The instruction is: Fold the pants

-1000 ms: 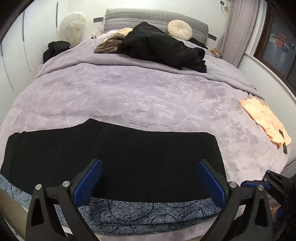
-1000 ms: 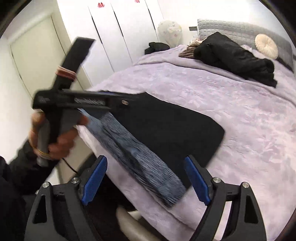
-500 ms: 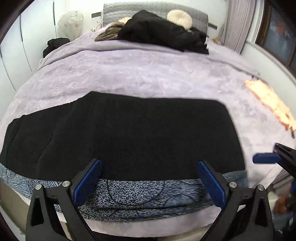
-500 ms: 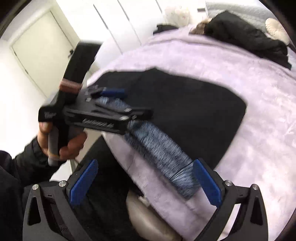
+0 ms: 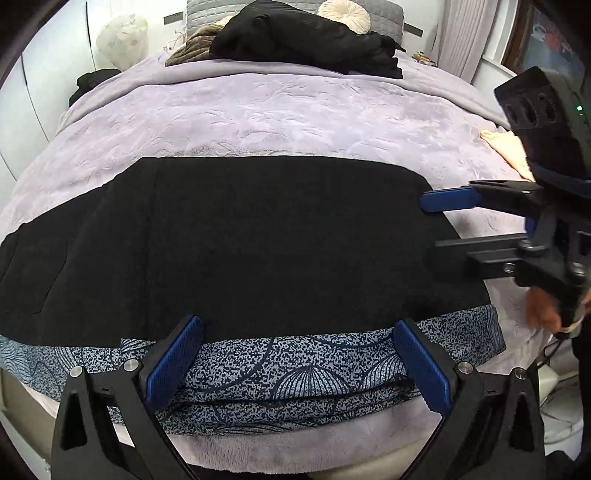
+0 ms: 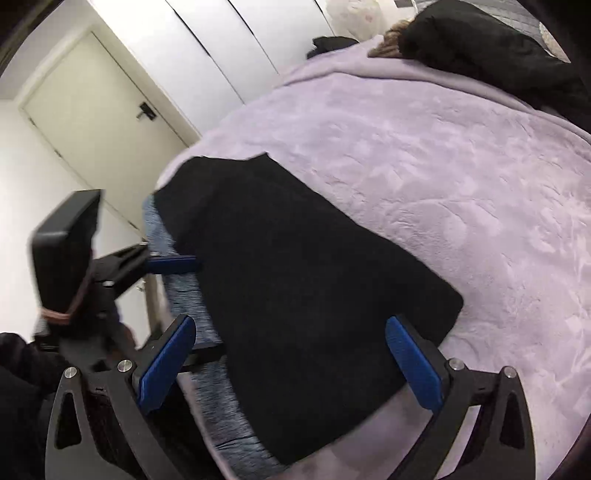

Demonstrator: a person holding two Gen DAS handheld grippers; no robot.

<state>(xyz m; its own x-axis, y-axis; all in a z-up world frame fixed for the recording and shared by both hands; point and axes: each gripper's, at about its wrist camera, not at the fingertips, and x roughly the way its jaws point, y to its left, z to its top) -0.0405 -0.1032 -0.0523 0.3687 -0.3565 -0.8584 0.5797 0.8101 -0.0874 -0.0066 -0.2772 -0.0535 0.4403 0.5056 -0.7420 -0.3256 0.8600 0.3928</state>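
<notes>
Black pants (image 5: 258, 240) lie flat across the near side of the lavender bed (image 5: 295, 118), with a blue-grey patterned band (image 5: 295, 369) along their near edge. My left gripper (image 5: 297, 354) hangs open low over that band, its blue pads (image 5: 173, 358) standing apart and gripping nothing. My right gripper (image 5: 439, 225) comes in from the right at the pants' right end, open too. In the right wrist view the right gripper (image 6: 291, 354) straddles the black cloth (image 6: 295, 277) without pressing it, and the left gripper (image 6: 192, 310) shows at the left over the band.
A black coat (image 5: 306, 37), a brown furry item (image 5: 192, 48) and a round cream cushion (image 5: 345, 14) lie at the headboard. A peach garment (image 5: 506, 151) sits at the bed's right edge. White wardrobe doors and a room door (image 6: 103, 122) stand left of the bed. A hand (image 5: 546, 310) holds the right gripper.
Both grippers have come down closer to the pants. The right gripper swung over the pants' right end and its jaws widened. The pants lie as before.
</notes>
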